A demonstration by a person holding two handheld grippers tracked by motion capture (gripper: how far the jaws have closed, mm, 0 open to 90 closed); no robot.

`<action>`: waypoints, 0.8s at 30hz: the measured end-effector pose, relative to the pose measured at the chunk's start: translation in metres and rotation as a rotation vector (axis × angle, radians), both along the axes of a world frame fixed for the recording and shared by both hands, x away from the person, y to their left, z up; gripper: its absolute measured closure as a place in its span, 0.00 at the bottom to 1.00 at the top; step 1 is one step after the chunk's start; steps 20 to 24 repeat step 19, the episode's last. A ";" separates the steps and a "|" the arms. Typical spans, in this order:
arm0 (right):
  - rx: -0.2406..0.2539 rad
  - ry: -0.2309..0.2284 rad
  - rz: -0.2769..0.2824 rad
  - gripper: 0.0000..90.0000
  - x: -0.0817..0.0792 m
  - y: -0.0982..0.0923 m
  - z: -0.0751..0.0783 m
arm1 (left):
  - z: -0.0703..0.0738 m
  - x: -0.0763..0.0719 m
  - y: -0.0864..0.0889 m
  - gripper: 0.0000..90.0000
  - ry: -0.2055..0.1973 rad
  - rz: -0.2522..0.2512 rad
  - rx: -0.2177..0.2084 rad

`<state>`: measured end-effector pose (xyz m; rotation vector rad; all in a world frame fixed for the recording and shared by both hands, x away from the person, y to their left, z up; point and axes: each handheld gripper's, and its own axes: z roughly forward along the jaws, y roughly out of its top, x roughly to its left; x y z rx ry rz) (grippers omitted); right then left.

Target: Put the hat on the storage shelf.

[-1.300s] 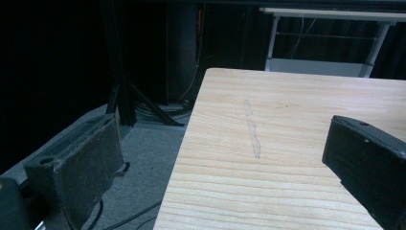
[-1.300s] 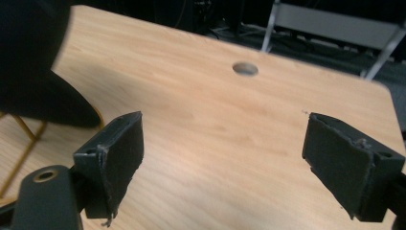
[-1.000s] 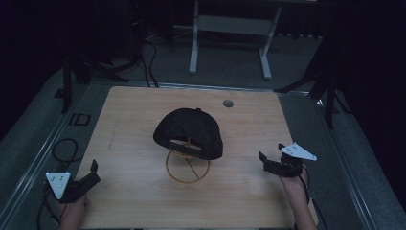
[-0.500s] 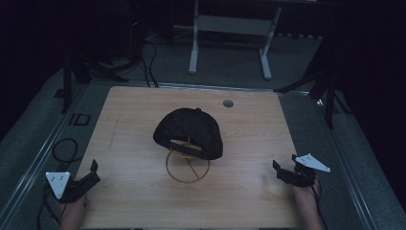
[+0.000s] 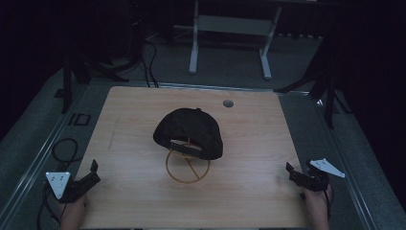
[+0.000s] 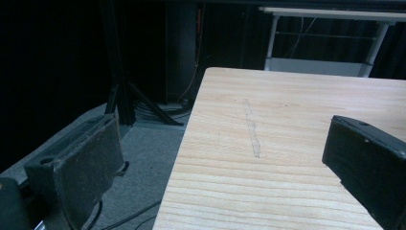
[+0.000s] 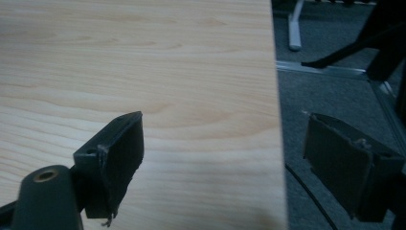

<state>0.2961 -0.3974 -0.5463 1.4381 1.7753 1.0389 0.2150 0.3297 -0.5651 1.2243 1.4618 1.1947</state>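
A black cap (image 5: pixel 190 132) sits on a gold wire stand (image 5: pixel 187 168) at the middle of the wooden table (image 5: pixel 249 143). My left gripper (image 5: pixel 91 173) rests at the table's front left corner, its jaws open and straddling the table's left edge (image 6: pixel 184 143), with nothing between them. My right gripper (image 5: pixel 293 173) is at the front right edge, also open and empty, its jaws spanning the table's right edge (image 7: pixel 280 143). Both grippers are well apart from the cap.
A round grommet hole (image 5: pixel 228 103) marks the table's far right. Grey carpet (image 5: pixel 316 124) surrounds the table, with cables (image 5: pixel 64 148) on the floor at left. A white desk frame (image 5: pixel 230 28) and black stand legs (image 5: pixel 330 86) are beyond the table.
My right gripper has drawn back toward the front right edge of the table and slightly outward. The left gripper and the cap have stayed put.
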 end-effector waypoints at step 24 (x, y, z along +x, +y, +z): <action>0.031 -0.018 -0.021 0.17 -0.005 -0.019 -0.008 | 0.000 0.000 0.000 0.01 0.004 -0.001 0.002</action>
